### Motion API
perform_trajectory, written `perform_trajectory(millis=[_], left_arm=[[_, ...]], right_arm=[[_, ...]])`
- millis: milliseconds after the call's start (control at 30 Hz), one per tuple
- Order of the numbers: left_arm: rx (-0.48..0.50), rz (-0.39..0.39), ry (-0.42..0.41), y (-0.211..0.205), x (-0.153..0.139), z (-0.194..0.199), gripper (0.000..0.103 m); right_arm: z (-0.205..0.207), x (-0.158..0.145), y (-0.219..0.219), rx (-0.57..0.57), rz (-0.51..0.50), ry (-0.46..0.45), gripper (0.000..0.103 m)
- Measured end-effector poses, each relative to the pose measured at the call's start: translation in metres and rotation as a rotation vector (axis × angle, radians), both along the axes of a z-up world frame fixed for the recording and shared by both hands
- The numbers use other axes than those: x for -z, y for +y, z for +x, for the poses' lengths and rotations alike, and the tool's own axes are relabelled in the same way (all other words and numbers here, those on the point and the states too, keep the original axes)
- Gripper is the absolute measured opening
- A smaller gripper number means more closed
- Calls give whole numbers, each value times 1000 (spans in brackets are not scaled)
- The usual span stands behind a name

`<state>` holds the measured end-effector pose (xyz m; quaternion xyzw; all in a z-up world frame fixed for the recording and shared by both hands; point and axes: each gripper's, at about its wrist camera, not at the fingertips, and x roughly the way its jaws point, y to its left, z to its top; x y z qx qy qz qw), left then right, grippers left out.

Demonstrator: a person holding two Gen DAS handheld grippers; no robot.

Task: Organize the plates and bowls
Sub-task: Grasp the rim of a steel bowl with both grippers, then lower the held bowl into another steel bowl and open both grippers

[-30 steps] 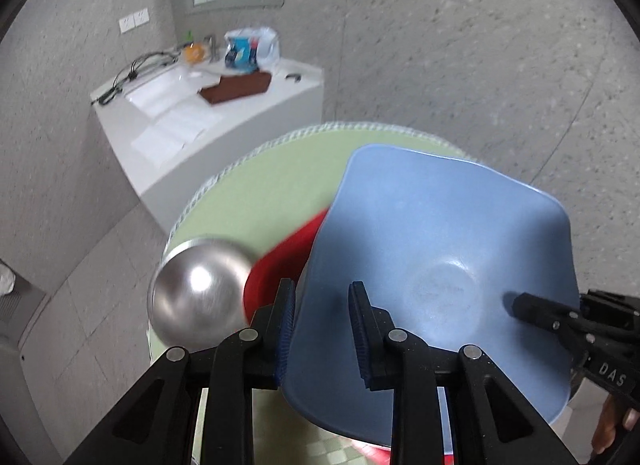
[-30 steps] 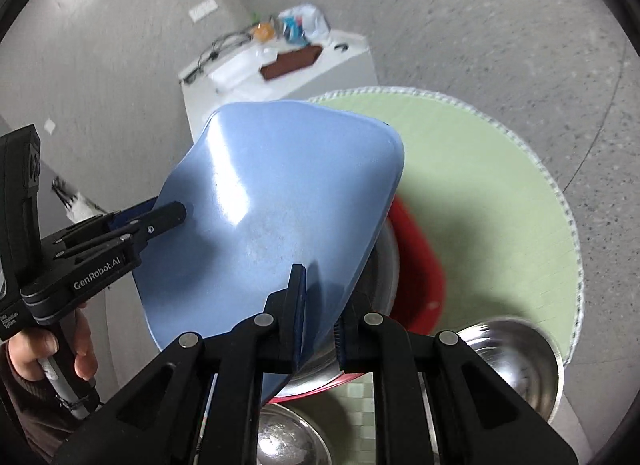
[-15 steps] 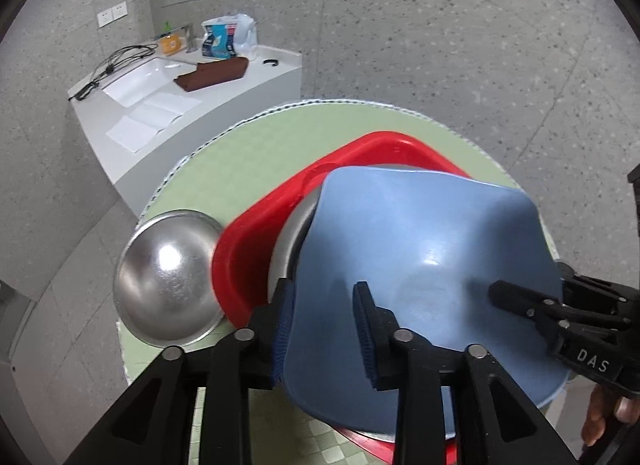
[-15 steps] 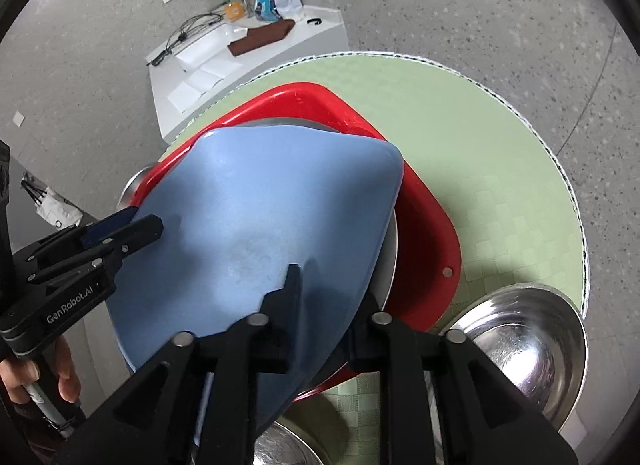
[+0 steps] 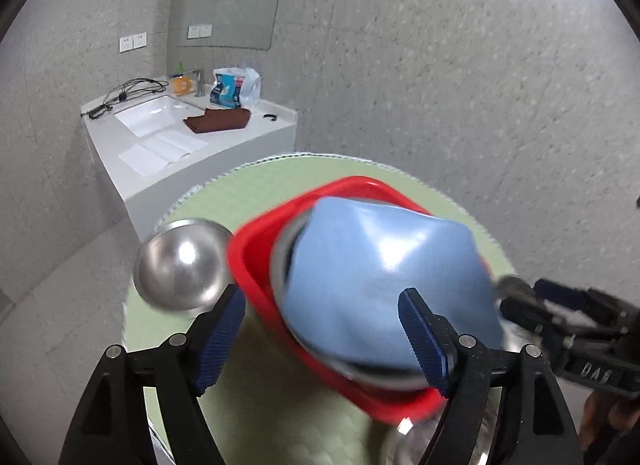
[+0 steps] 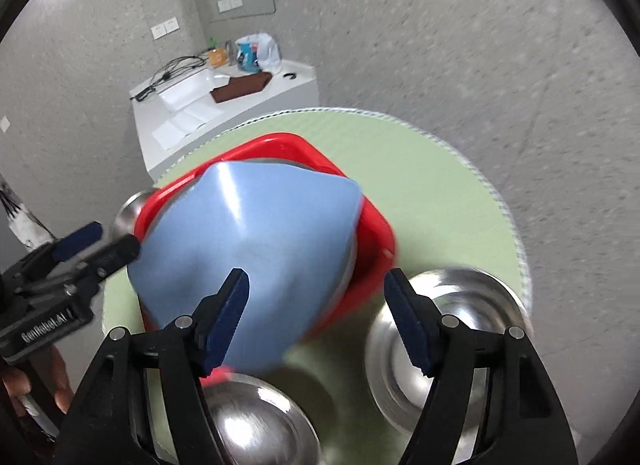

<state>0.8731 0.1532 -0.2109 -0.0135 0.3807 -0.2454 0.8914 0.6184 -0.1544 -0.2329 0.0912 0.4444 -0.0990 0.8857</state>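
While both of my grippers hang over the round green table [image 6: 440, 193], neither has hold of anything: the left gripper [image 5: 322, 339] has its blue-padded jaws spread wide, and the right gripper [image 6: 316, 315] is parted just as far. Between them sits the blue plate [image 5: 384, 277], resting on a steel dish [image 5: 280, 265] that lies inside the red tray [image 5: 260, 265], so the three are stacked near the middle of the table. One steel bowl [image 5: 180, 265] stands just beside the tray on its left in my left wrist view. From the right wrist I see two more steel bowls, one [image 6: 436, 321] to the right of the tray and another [image 6: 260, 421] close under the camera. Behind the table a white counter [image 5: 192, 137] holds a brown cloth [image 5: 218, 123].
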Motion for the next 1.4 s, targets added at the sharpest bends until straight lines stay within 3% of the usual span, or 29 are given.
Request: perform_trajectory(millis=[200, 500, 633, 667, 767, 833, 900, 1067, 1267, 1400], left_arm=[[-17, 9, -22, 6, 17, -55, 75], [-106, 23, 97, -15, 46, -115, 72], [-115, 45, 147, -31, 61, -123, 54], [-118, 53, 161, -35, 66, -124, 44], [-108, 52, 202, -47, 75, -121, 26], [-113, 59, 209, -50, 77, -121, 18], [-124, 58, 199, -52, 73, -122, 17], [-124, 70, 134, -56, 61, -139, 14], [-77, 50, 13, -90, 19, -163, 14], [-17, 21, -29, -130, 0, -160, 15]], right_arm=[[-49, 10, 21, -86, -8, -3, 72], [-74, 52, 25, -252, 17, 107, 70], [-71, 70, 20, -276, 11, 148, 65], [-70, 74, 18, -280, 26, 152, 64], [-65, 85, 10, -283, 94, 176, 43], [-60, 92, 6, -291, 130, 194, 24], [-58, 95, 4, -306, 150, 198, 17], [-65, 85, -2, -333, 152, 172, 10], [-86, 31, -28, -355, 117, 57, 10], [-83, 5, -58, -327, 88, 22, 10]])
